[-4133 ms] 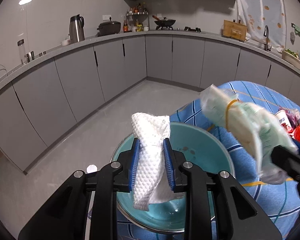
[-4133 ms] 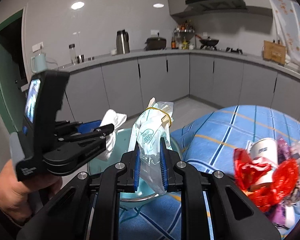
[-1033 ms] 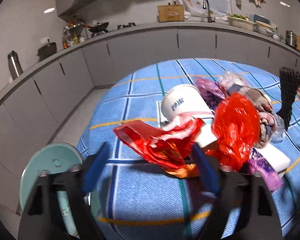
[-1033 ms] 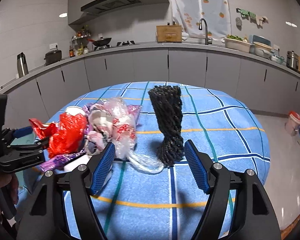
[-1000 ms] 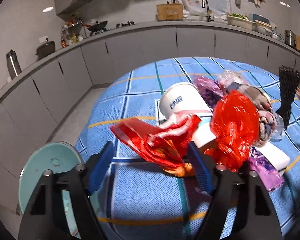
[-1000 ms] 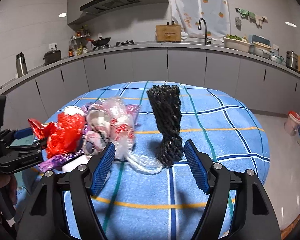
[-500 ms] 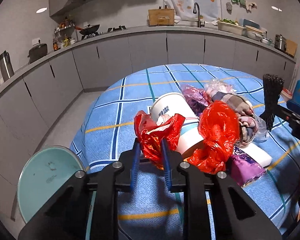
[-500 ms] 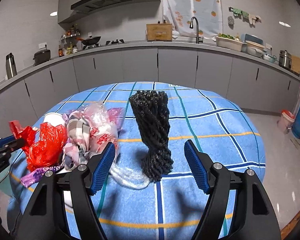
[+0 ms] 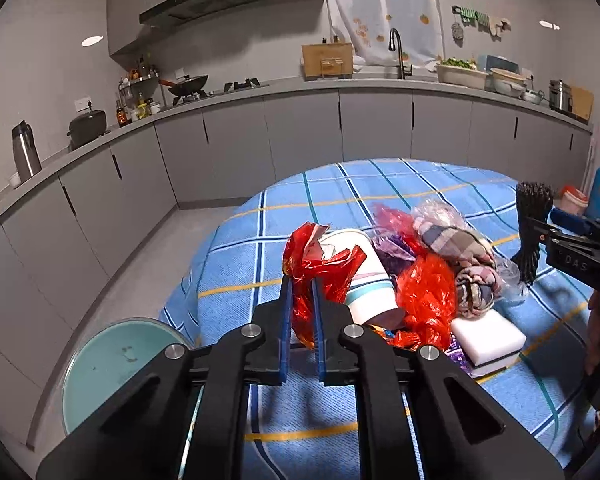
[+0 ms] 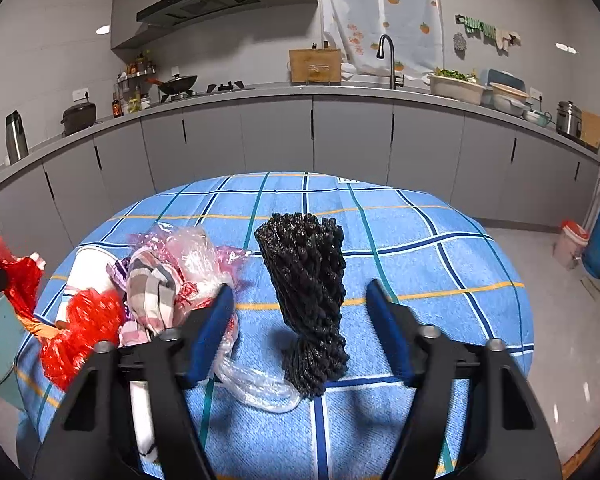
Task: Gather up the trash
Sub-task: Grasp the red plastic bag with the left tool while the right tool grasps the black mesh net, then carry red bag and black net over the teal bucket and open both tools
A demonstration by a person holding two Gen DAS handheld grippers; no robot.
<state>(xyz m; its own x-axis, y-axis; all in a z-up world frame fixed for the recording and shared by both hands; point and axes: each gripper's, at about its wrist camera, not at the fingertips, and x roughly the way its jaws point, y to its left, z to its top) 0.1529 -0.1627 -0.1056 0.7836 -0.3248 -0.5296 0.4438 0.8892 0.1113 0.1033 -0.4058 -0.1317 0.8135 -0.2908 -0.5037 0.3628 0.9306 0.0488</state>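
Red wrapper (image 9: 316, 276) pinched by left tool (image 9: 300, 320); right tool (image 10: 300, 320) spread round black mesh (image 10: 306, 288).

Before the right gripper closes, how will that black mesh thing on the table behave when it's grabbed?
The black foam net looks light and squashy, so it will probably crush between the open right gripper. Standing on its narrow twisted base, it may tip if nudged.

Both tools share one build: the left gripper (image 9: 300, 326) and right gripper (image 10: 300, 334) have matte black angular arms, round silver screws at the joints, and ribbed blue fingers (image 10: 212, 330). Pale lettering marks one black side plate.
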